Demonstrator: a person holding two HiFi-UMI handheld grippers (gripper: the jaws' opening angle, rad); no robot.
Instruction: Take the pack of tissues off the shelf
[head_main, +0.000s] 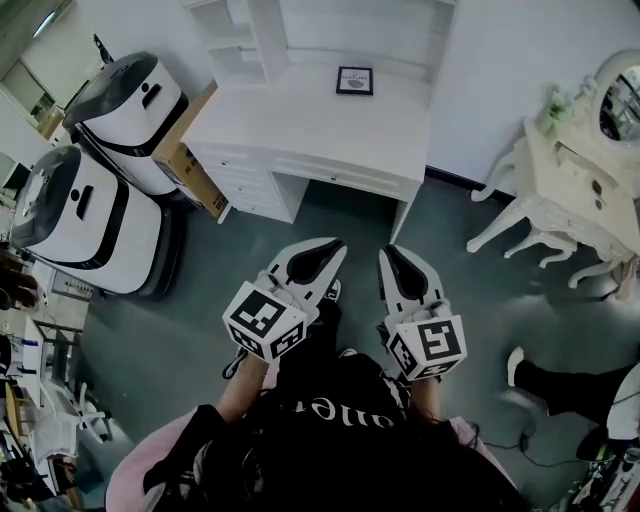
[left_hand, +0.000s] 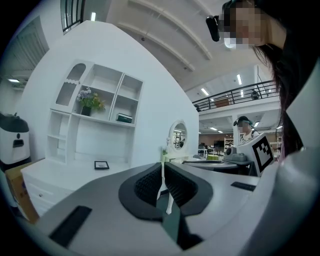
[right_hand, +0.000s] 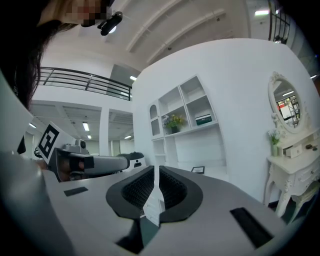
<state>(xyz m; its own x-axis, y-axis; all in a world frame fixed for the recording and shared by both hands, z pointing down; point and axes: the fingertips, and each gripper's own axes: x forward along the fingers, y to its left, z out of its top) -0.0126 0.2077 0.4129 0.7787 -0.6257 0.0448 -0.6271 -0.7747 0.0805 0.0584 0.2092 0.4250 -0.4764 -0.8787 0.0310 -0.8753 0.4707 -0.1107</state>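
The pack of tissues is a small dark green pack lying in a middle compartment of the white shelf unit above the desk; the right gripper view also shows the pack. In the head view the shelf is seen from above and the pack is hidden. My left gripper and right gripper are held side by side, level, pointing at the desk from some way off. Both are shut with nothing between the jaws, as the left gripper and right gripper show in their own views.
A white desk with a small picture frame stands ahead. A potted plant sits on the shelf left of the pack. Two white machines and a cardboard box stand at left, a dressing table with mirror at right.
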